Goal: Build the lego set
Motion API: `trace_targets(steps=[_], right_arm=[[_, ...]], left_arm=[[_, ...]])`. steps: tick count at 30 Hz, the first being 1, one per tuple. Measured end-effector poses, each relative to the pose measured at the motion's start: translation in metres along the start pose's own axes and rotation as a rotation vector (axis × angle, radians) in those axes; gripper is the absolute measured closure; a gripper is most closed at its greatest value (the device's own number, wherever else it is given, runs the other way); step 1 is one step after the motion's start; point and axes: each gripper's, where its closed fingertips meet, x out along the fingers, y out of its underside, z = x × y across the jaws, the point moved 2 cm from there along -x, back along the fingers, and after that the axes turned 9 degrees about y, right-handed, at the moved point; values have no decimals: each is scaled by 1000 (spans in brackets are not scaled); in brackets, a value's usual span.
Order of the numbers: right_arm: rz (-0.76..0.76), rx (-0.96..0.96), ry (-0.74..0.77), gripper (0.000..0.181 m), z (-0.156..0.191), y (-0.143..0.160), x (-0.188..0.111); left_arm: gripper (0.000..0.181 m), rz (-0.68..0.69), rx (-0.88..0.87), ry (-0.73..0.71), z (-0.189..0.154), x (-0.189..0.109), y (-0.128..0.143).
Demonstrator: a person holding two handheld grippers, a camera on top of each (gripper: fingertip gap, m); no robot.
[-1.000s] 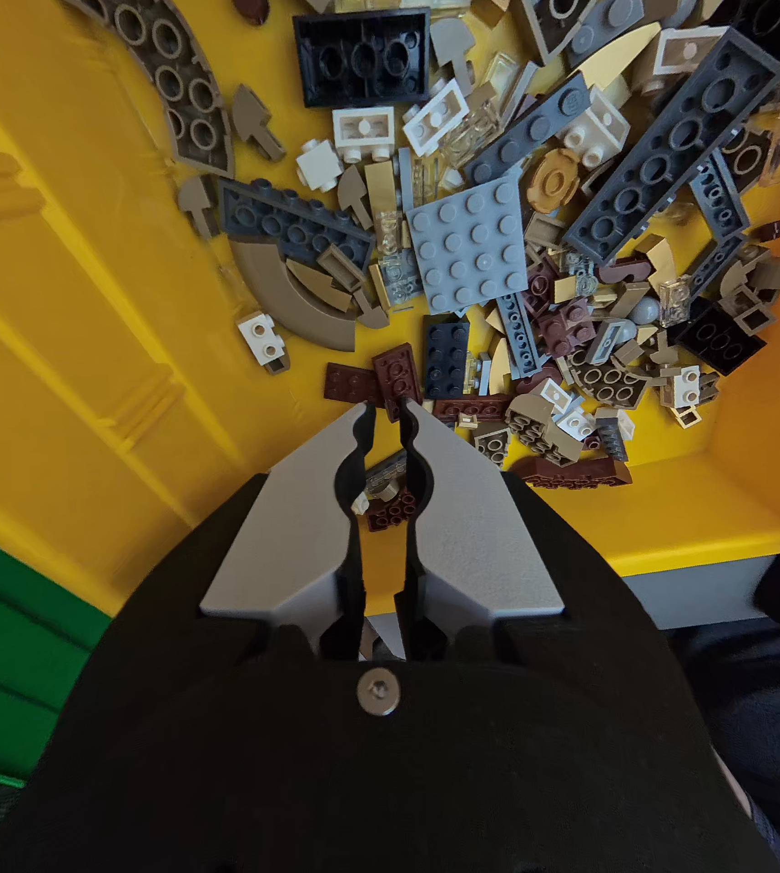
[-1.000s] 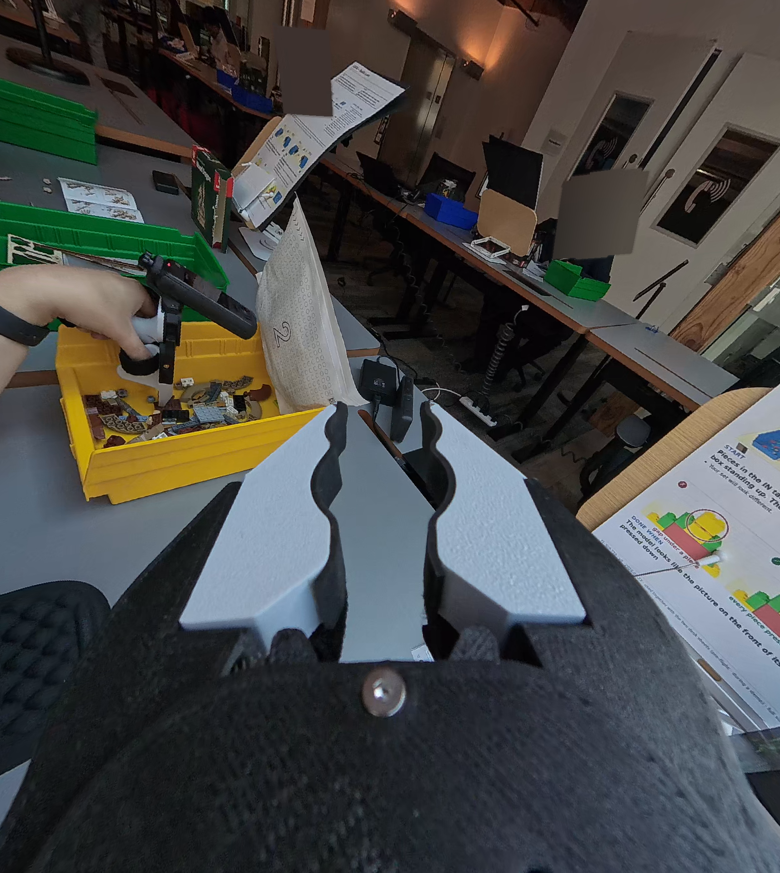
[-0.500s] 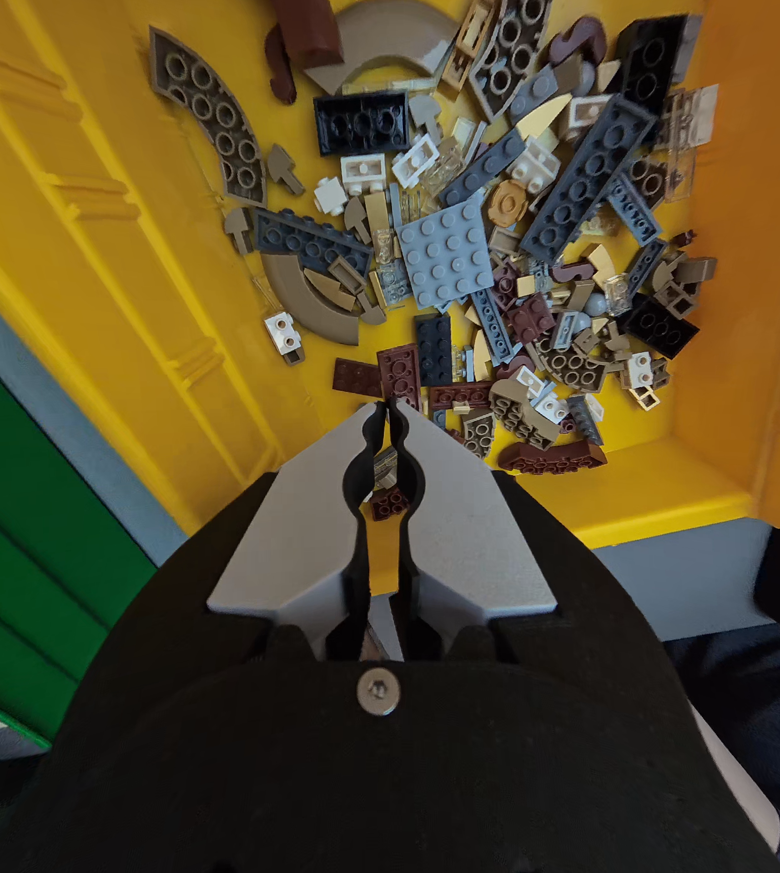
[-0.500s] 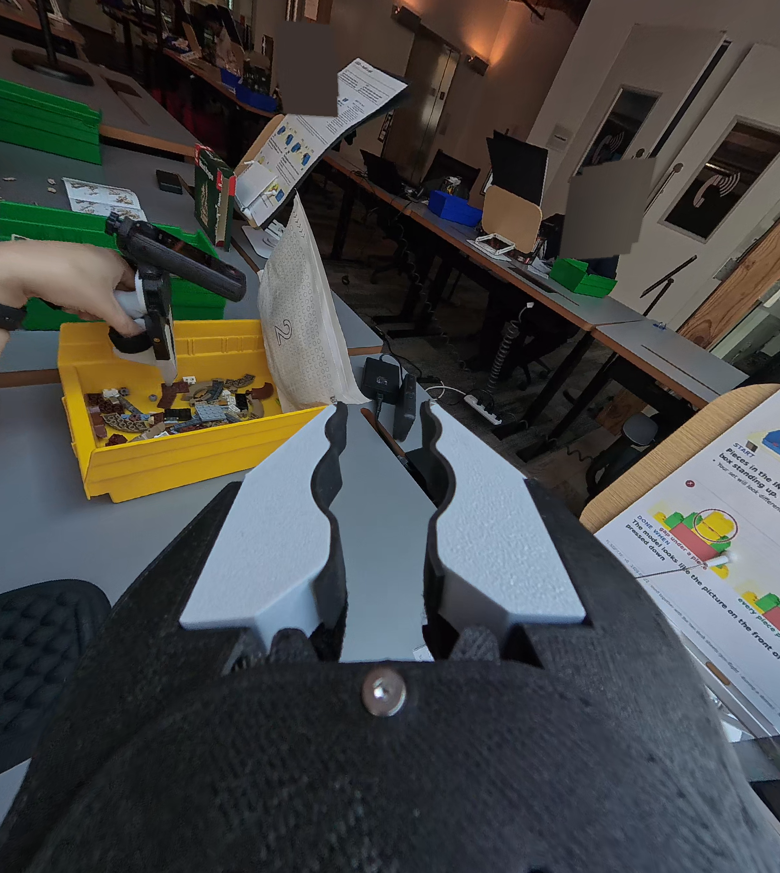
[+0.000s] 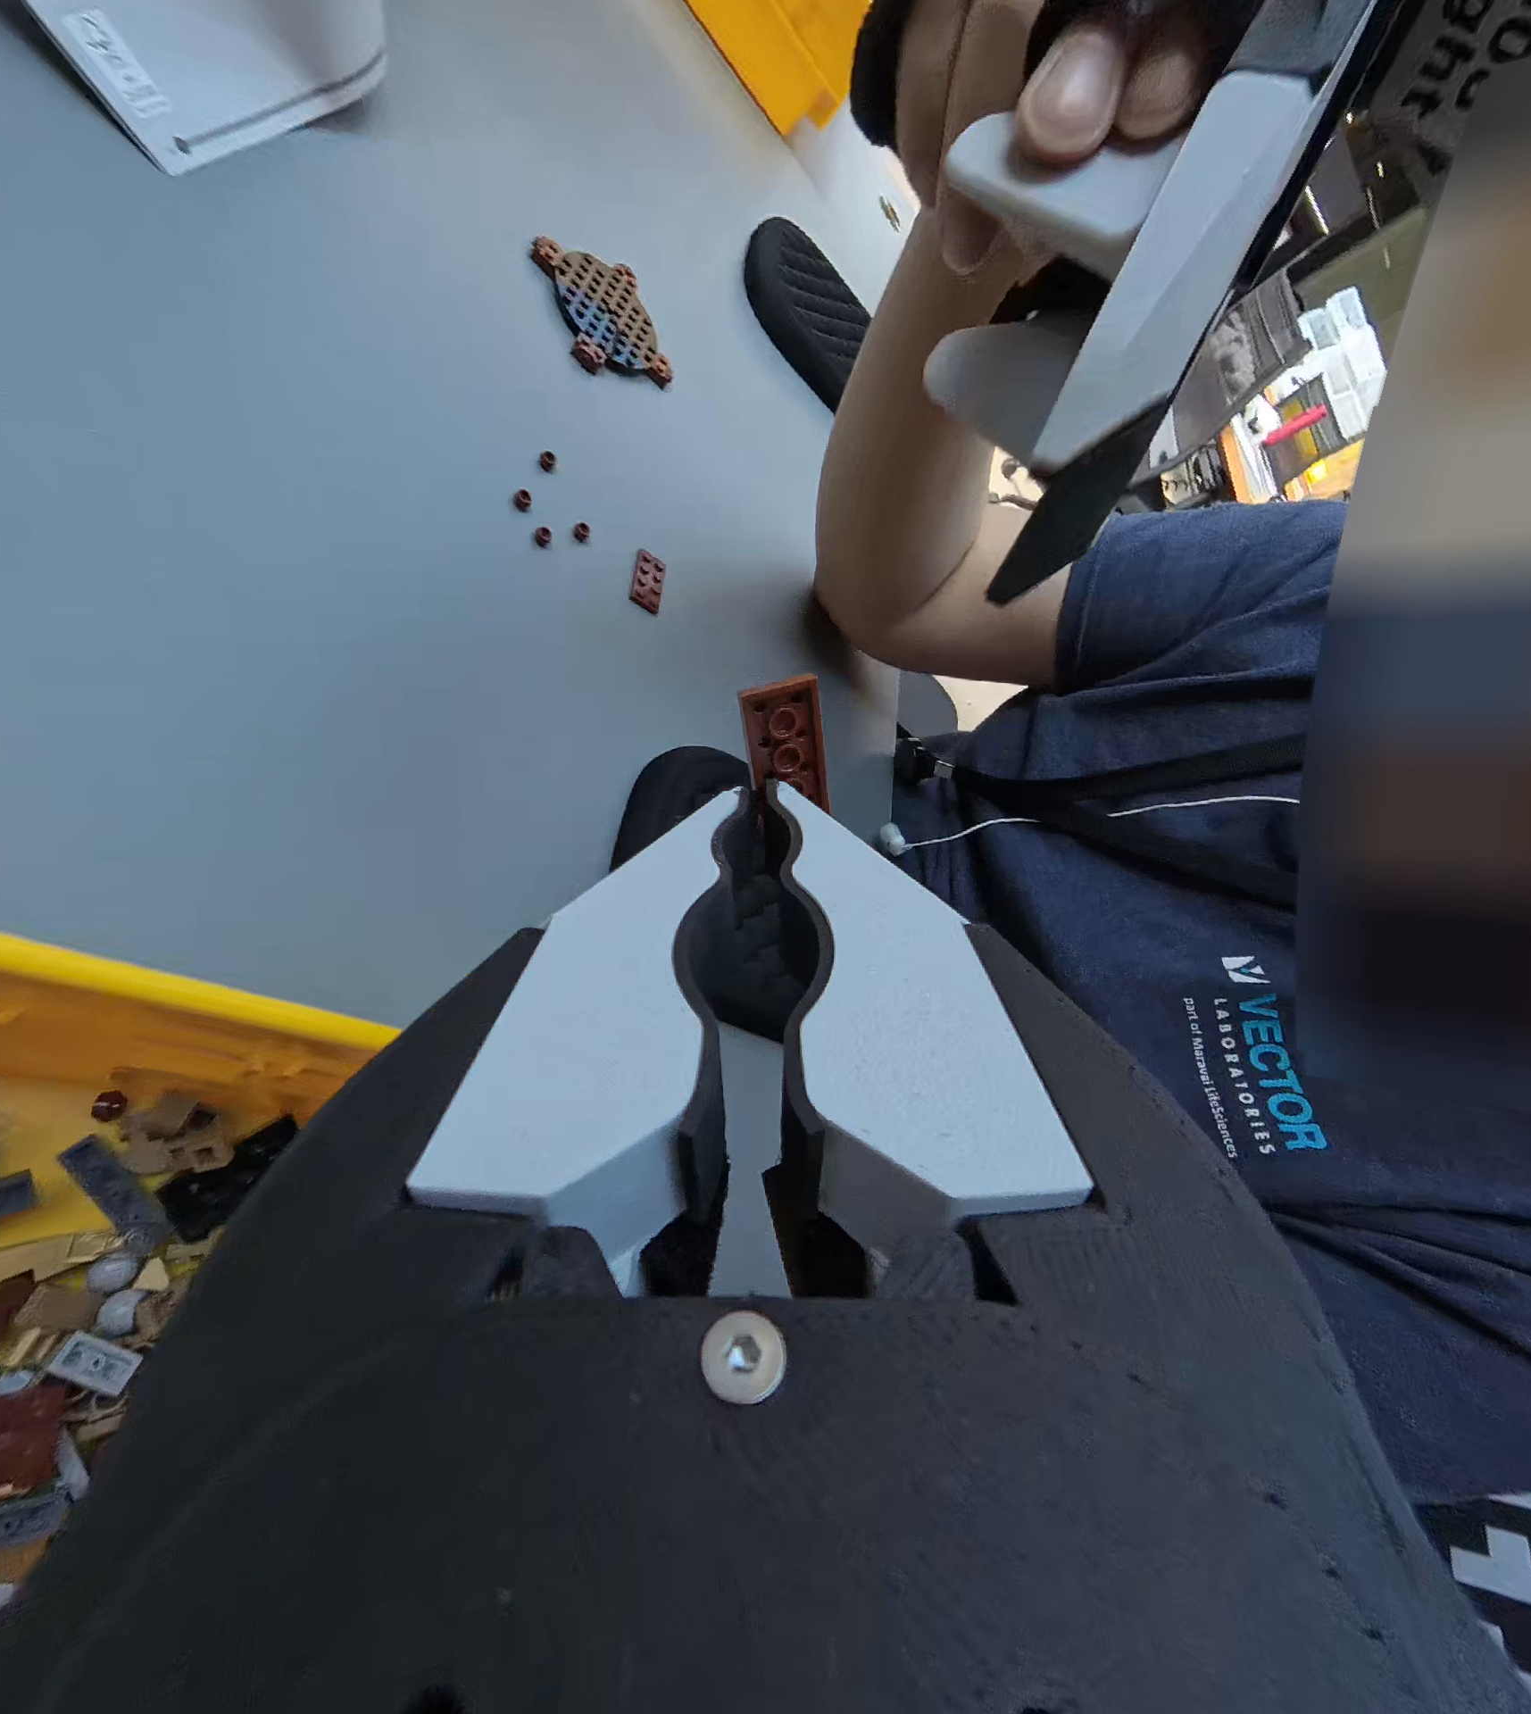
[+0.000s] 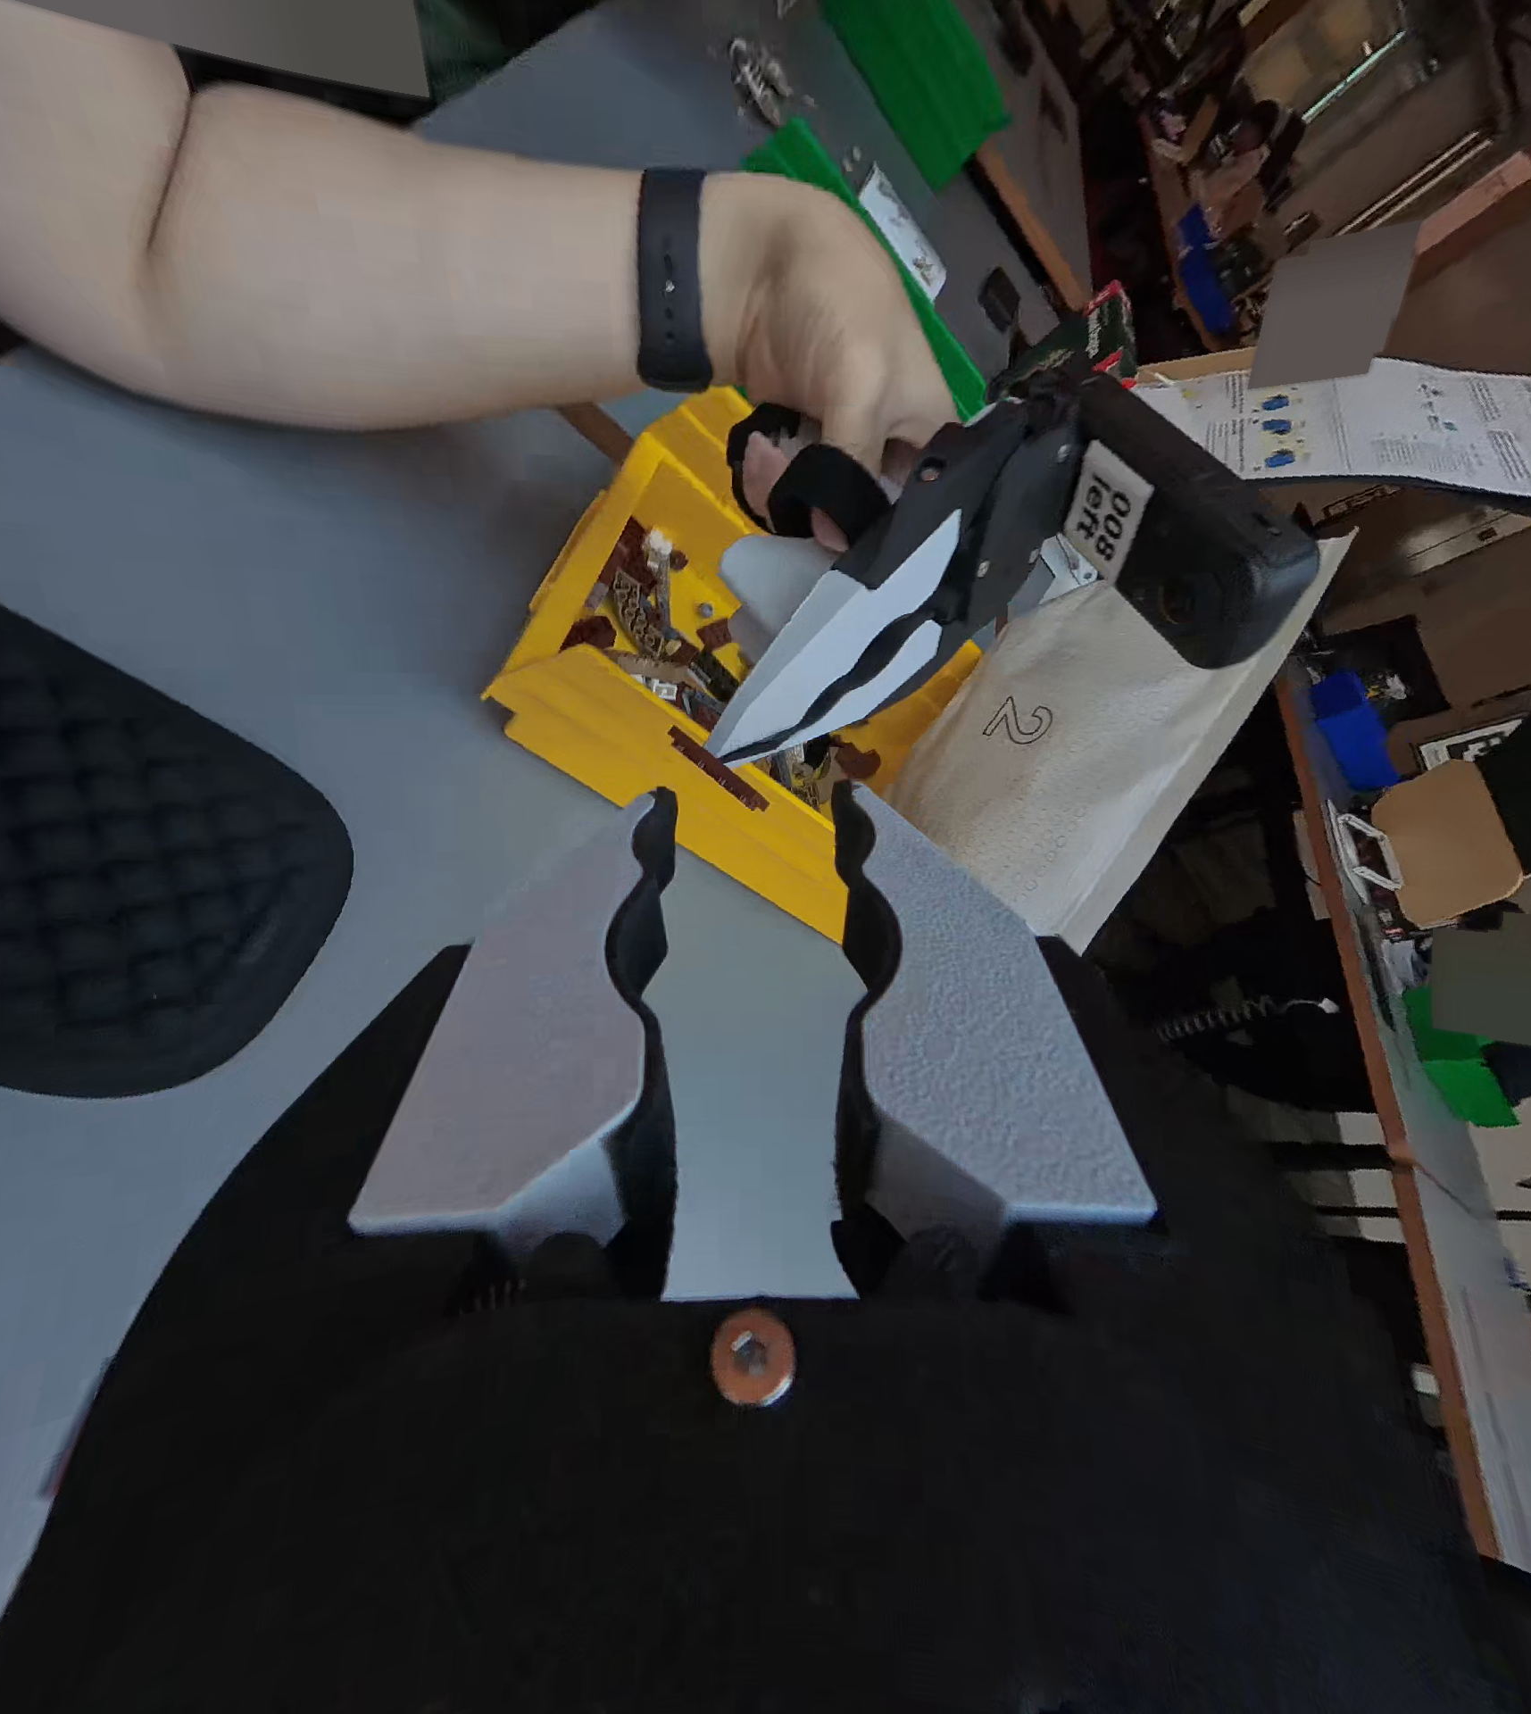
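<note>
My left gripper is shut on a reddish-brown plate, held in the air above the grey table. In the right wrist view the left gripper shows with that plate edge-on just above the yellow bin. My right gripper is open and empty, close to the held plate. A round studded base with brown corner pieces lies on the table. Several small brown round studs and a small brown plate lie near it. The right gripper shows at upper right.
The yellow bin holds several loose bricks. A white numbered bag stands beside it. Black pads lie on the table. A person's arm rests at the table edge. Green bins and papers lie behind. About 7 cm separates my left fingertips from my right.
My left gripper shut on a brown plate in the bin, lifted it out and swung toward the table and the person. My right gripper turned to face the bin and opened wider.
</note>
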Motion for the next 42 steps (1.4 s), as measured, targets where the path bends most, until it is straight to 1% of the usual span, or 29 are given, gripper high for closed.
trace_targets(steps=[3,7,10,12,13,14,15,16,17,18,19,21,23,25,26,27,29,31,34,37,40,42], right_arm=[[101,-172,47,151,13,11,8],[117,-331,24,155,30,7,8],[150,-407,-2,157,41,10,11],[188,-424,1,161,44,15,14],[207,-429,-1,174,45,18,15],[221,-421,-8,175,46,22,15],[234,-379,-10,176,46,26,15],[249,-287,-38,177,49,31,15],[251,-142,-60,177,51,35,14],[240,43,-71,177,50,38,13],[220,248,-107,177,50,42,10],[196,658,-247,178,58,52,-2],[237,1024,-401,178,70,68,-19],[272,1319,-504,178,81,84,-36],[287,1419,-558,178,89,90,-45],[309,1475,-612,178,99,95,-55],[387,1522,-697,178,124,105,-72],[516,1497,-721,178,149,121,-84],[602,1439,-768,178,174,130,-95],[659,1378,-779,178,186,139,-98],[717,1309,-781,178,190,149,-99],[737,1270,-812,178,193,152,-101]], left_arm=[[181,77,30,42,-6,17,2],[181,141,39,56,-11,32,6],[181,178,38,48,-11,38,9],[181,190,44,54,-12,41,10],[181,197,48,60,-13,42,10],[181,203,49,58,-12,43,10],[181,202,44,52,-10,44,10],[181,192,30,58,-9,44,9],[178,173,7,76,-9,43,7],[160,153,-23,90,-8,42,6],[150,134,-50,85,-5,38,4],[151,92,-73,49,4,28,2],[154,56,-86,44,6,19,1],[156,42,-77,48,3,14,1],[158,42,-66,45,1,13,1],[158,47,-55,40,-1,13,2],[159,59,-38,33,-5,13,3],[159,71,-34,23,-6,15,4],[164,100,-44,10,-6,18,8],[164,116,-40,-2,-6,22,8],[164,127,-44,-16,-5,25,9],[164,140,-52,-25,-3,27,10]])
